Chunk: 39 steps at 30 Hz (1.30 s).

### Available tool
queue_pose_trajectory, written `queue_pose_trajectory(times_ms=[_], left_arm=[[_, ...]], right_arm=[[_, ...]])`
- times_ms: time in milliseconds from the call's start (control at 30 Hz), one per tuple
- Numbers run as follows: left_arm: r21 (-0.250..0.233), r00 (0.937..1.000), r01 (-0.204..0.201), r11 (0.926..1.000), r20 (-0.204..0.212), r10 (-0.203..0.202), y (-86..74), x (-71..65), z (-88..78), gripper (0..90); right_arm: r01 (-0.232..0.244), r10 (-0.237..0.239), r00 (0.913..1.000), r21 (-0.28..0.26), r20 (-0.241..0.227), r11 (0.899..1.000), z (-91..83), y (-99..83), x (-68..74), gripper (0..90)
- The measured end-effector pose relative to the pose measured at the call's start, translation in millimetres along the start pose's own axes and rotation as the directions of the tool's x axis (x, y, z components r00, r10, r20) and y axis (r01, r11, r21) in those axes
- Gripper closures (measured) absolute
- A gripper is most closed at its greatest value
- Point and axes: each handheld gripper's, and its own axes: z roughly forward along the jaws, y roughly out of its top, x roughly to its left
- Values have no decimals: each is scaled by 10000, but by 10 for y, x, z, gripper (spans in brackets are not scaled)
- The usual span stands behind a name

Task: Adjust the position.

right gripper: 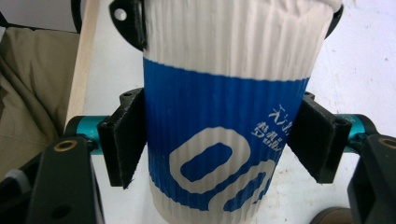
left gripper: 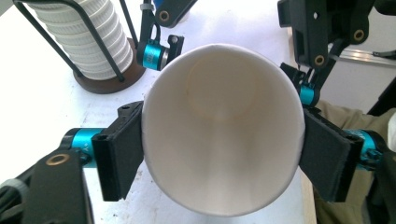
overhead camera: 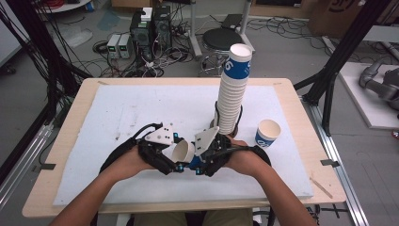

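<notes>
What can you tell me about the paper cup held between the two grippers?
The paper cup is white inside and empty, its ribbed outer wall white with a blue band and white lettering. It lies on its side above the white mat, mouth toward the left gripper, whose pads sit at its rim. The right gripper clamps its blue middle. It looks undamaged.
</notes>
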Motion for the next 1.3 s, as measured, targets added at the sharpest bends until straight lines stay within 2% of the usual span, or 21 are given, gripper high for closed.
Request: queue_pose_trajectory(times_ms=[100,233,300,400,500,600,667,767,867,967,1033,1167,1200,1233,1300], left_arm=[[-103,9999,119,9999,-19,-119,-23,-6,19,215],[-526,9996,297,9982,-21,-298,-65,-9,36,199],[-915,9992,402,9950,44,-399,-90,-4,26,196],[-1649,9986,527,9849,183,-504,-133,4,-2,191],[-2358,9976,686,9694,201,-657,-164,11,-46,171],[-3142,9963,856,9455,279,-809,-195,19,-114,169],[-3539,9954,952,9304,213,-938,-222,26,-157,168],[-3851,9934,1061,9168,8,-1147,-270,37,-203,167],[-4037,9900,1168,9074,-251,-1386,-326,50,-232,167],[-4420,9831,1296,8876,-594,-1732,-414,57,-244,167],[-4627,9757,1397,8755,-865,-2014,-488,59,-228,166],[-4844,9588,1736,8574,-1158,-2595,-635,70,-178,166],[-4881,9559,1780,8544,-1202,-2679,-657,72,-173,167],[-4963,9519,1844,8483,-1247,-2799,-685,74,-168,166],[-5081,9455,1887,8404,-1372,-2952,-736,80,-167,167]], right_arm=[[-67,67,10000,26,12,10000,15,-14,5,269],[-308,309,9995,-134,7,9994,36,-55,15,275],[-447,446,9990,-269,-33,9986,31,-82,19,276],[-643,637,9979,-640,-113,9959,7,-125,21,277],[-783,778,9969,-938,-85,9925,-18,-177,15,276],[-985,999,9950,-1244,50,9873,-46,-262,21,277],[-1221,1246,9922,-1582,62,9798,-57,-330,26,277],[-1616,1662,9861,-1986,66,9667,-72,-435,32,277],[-1953,2049,9787,-2433,145,9501,-95,-528,38,276],[-2178,2349,9716,-2812,283,9346,-125,-618,50,275],[-2368,2600,9650,-3093,354,9210,-141,-678,64,275],[-2594,2981,9529,-3601,553,8961,-153,-790,95,273],[-2597,2991,9526,-3643,552,8943,-152,-809,102,273],[-2619,3037,9510,-3706,584,8911,-153,-823,109,272],[-2710,3204,9446,-3831,705,8831,-162,-858,126,271]])
